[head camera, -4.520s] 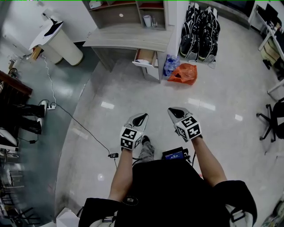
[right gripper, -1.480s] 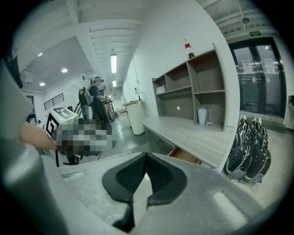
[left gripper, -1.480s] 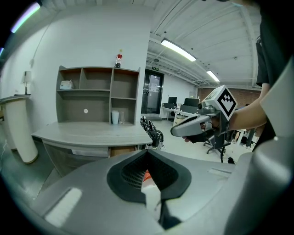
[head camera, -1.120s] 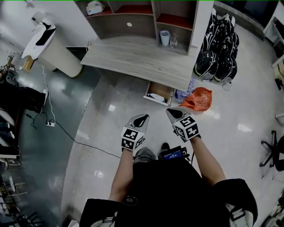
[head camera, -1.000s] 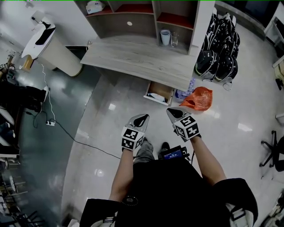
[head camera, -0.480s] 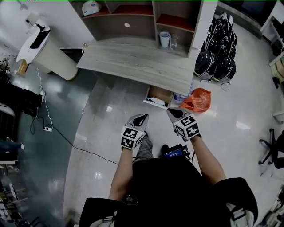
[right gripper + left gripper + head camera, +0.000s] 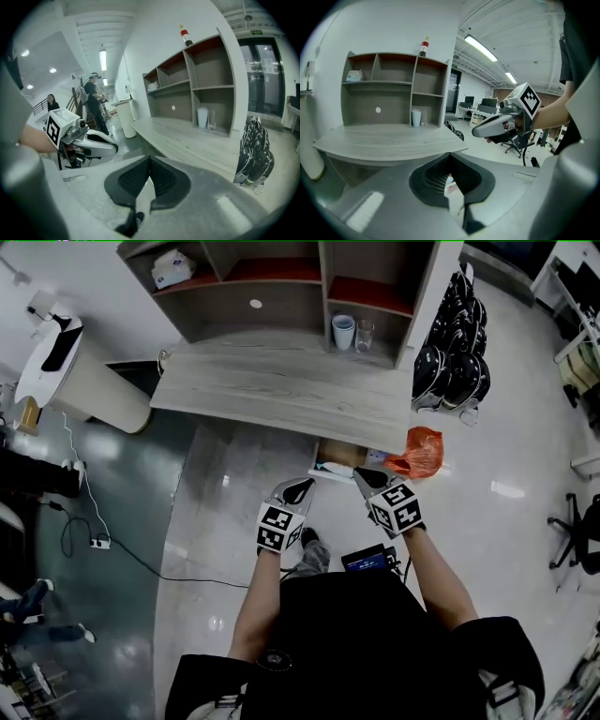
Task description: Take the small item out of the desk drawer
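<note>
The grey wooden desk point(image 7: 281, 390) fills the upper middle of the head view. Its open drawer point(image 7: 339, 455) sticks out under the front edge, with something white point(image 7: 330, 468) lying inside; the rest of its inside is hidden. My left gripper point(image 7: 302, 486) is shut and empty, its tip just short of the drawer front. My right gripper point(image 7: 364, 474) is also shut and empty, and hangs over the drawer's right end. In the left gripper view the shut left gripper point(image 7: 450, 155) points at the desk. The right gripper point(image 7: 150, 158) likewise points along the desk top point(image 7: 187, 140).
An orange bag point(image 7: 419, 451) lies on the floor right of the drawer. Black helmets point(image 7: 450, 362) are piled beside the shelf unit point(image 7: 281, 277), which holds a cup point(image 7: 343, 331) and a glass point(image 7: 364, 334). A white round stand point(image 7: 70, 371) and a floor cable point(image 7: 94, 521) are on the left. People stand far off point(image 7: 93, 101).
The desk and its open drawer have come closer, from well ahead on the floor to just at the gripper tips. Both grippers stay shut and keep their pose.
</note>
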Available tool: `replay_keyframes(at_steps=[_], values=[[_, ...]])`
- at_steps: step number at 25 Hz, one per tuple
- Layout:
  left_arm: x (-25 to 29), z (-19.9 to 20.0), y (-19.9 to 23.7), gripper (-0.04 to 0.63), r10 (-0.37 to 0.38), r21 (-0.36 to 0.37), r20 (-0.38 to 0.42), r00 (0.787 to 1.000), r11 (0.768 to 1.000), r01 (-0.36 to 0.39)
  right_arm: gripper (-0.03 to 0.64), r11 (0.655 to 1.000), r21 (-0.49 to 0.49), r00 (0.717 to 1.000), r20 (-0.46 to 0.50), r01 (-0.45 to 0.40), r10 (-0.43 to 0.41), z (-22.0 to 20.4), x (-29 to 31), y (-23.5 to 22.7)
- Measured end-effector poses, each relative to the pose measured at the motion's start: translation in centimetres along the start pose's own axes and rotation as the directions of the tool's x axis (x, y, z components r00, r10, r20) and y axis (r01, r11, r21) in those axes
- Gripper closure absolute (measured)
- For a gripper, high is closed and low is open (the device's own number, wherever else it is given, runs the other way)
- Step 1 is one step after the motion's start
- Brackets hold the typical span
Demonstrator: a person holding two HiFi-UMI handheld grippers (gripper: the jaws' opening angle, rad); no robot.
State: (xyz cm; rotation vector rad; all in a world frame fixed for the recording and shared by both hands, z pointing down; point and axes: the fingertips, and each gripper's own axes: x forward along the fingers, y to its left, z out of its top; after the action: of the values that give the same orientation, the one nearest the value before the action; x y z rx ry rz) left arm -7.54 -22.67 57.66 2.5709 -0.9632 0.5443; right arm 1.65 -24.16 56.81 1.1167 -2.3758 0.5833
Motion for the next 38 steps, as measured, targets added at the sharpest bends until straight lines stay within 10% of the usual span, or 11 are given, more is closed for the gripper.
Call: replay_keyframes(at_steps=[23, 38], values=[[2.8, 2.0, 6.1, 0.594, -0.183, 0.055, -0.024, 0.983, 0.981, 0.184, 0.614, 0.982, 0.092, 0.986, -0.014, 0.167, -0.166, 2.1, 3.8, -1.2], [5.3, 5.5, 5.3, 0.594, -0.095, 0.070, 0.002, 0.995, 0.993, 0.094, 0.614, 0.996, 0.028, 0.996, 0.034, 0.083, -0.084, 5.3, 3.2, -5.0]])
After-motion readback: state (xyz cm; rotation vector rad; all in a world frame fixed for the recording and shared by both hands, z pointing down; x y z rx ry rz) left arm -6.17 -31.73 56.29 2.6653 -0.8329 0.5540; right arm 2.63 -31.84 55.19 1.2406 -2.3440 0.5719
